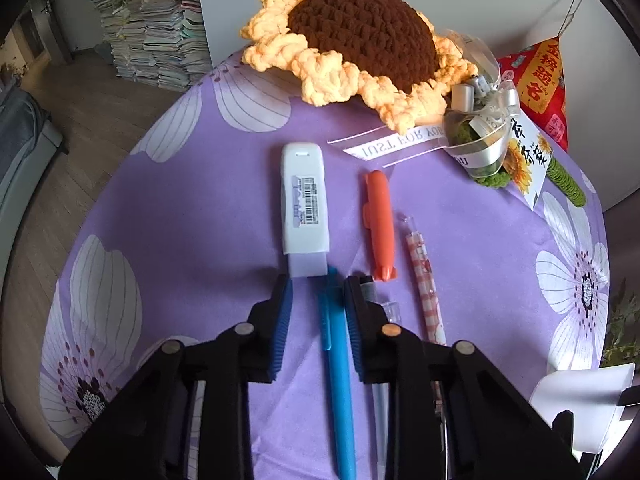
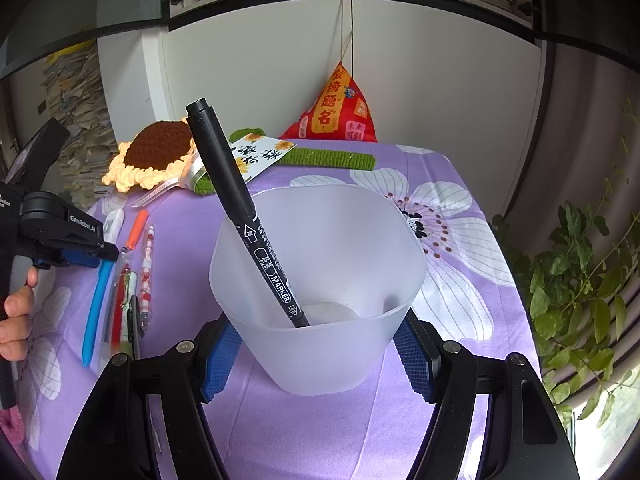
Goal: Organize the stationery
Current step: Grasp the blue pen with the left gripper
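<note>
At the worktop's [image 2: 460, 184] left edge, the left tool [image 1: 318, 284] straddles a blue pen [image 1: 338, 364], its pads not pressing it, jaws still apart. Right of it lie an orange pen [image 1: 380, 224] and a pink checked pen [image 1: 426, 284]. Nearer the front edge, the right tool [image 2: 320, 354] clamps a frosted cup [image 2: 320, 280] holding a black marker [image 2: 240, 208].

The left gripper [image 1: 318, 280] points steeply down, jaws narrow, not quite touching. The right gripper [image 2: 318, 350] tilts downward, jaws wide; a hand [image 2: 16, 320] shows at nine o'clock.
</note>
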